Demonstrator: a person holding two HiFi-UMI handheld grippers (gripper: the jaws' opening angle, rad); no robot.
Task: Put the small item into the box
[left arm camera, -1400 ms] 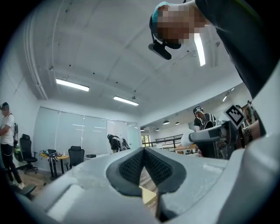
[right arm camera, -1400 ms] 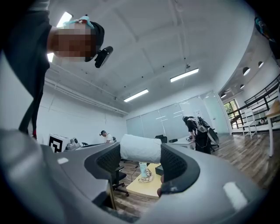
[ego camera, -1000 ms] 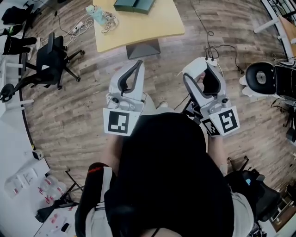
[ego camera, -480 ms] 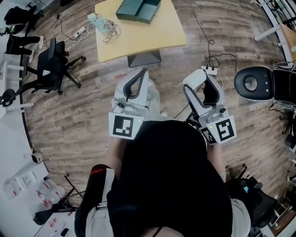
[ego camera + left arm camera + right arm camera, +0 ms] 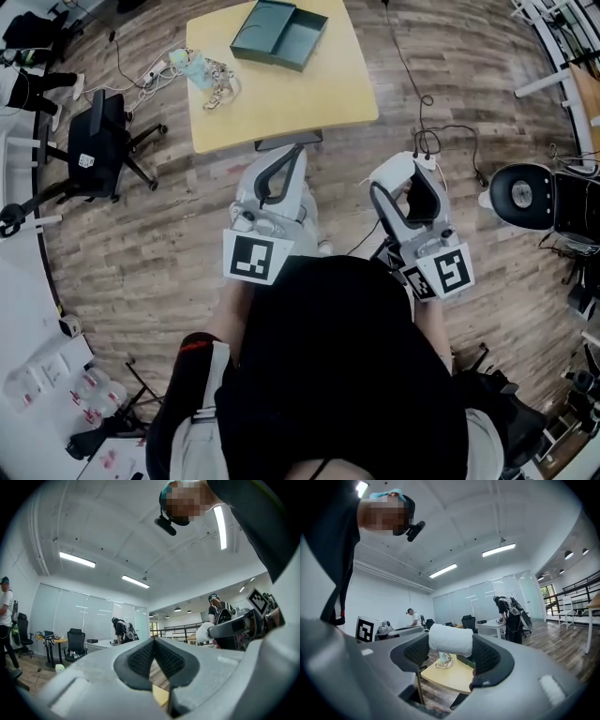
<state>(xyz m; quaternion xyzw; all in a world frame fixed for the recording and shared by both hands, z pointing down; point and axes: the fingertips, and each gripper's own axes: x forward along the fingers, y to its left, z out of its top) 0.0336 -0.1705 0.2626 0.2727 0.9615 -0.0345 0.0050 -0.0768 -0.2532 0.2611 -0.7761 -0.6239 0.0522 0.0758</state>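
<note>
I hold both grippers close to my chest, above the wooden floor. My right gripper (image 5: pixel 410 175) is shut on a small white roll (image 5: pixel 450 640), which spans the gap between its two dark pads; the white roll (image 5: pixel 395 170) also shows in the head view. My left gripper (image 5: pixel 292 157) is shut with nothing in it, its pads (image 5: pixel 140 657) meeting. The open dark green box (image 5: pixel 279 33) lies on the far part of a yellow table (image 5: pixel 309 94) ahead of me. The box (image 5: pixel 465 660) also shows past the right gripper's jaws.
A teal item with a chain-like tangle (image 5: pixel 204 75) lies on the table's left side. A black office chair (image 5: pixel 98 141) stands on the left and a round black stool (image 5: pixel 525 192) on the right. Cables (image 5: pixel 441 131) trail on the floor. Other people stand far off.
The table and green box have come further into the head view as I move toward them. Both grippers keep their pose, the right one still closed on the roll.
</note>
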